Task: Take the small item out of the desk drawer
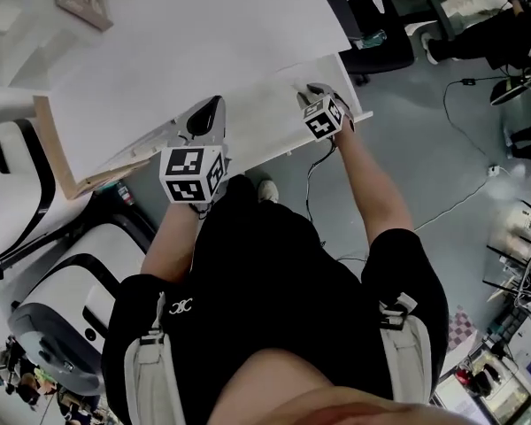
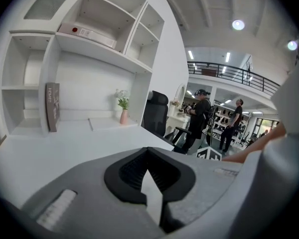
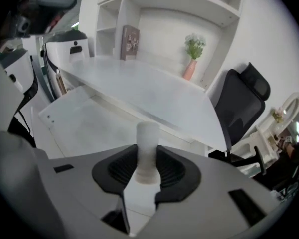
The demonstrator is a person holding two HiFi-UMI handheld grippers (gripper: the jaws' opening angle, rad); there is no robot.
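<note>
Right gripper (image 3: pixel 147 157) is clamped on a small white cylinder (image 3: pixel 148 136), its dark pads (image 3: pixel 120 169) pressing the lower part from both sides so the rounded top stands proud toward twelve o'clock. Left gripper (image 2: pixel 149 154) has its jaws drawn together with nothing between them, and it hangs over the front edge of the desk (image 2: pixel 65 153), pointing across the top. In the right gripper view the open drawer (image 3: pixel 84 118) spreads from about nine o'clock to eleven o'clock of the cylinder, its floor bare where it shows. The desk edge runs across at twelve to two o'clock, and a black office chair (image 3: pixel 241 103) stands beyond at three o'clock. The cylinder looks clear of the drawer floor, so I judge the step in hand to be the carry-out. To do it well, the grip should hold as it is. Squeezing harder on a smooth round body could make it squirt upward, and easing off would drop it back in. It should stay upright and come toward six o'clock, clear of the desk's front lip, before it swings over to the top. Setting it down well back from the edge would be safest, and the empty left gripper is free to push the drawer home afterwards.
</note>
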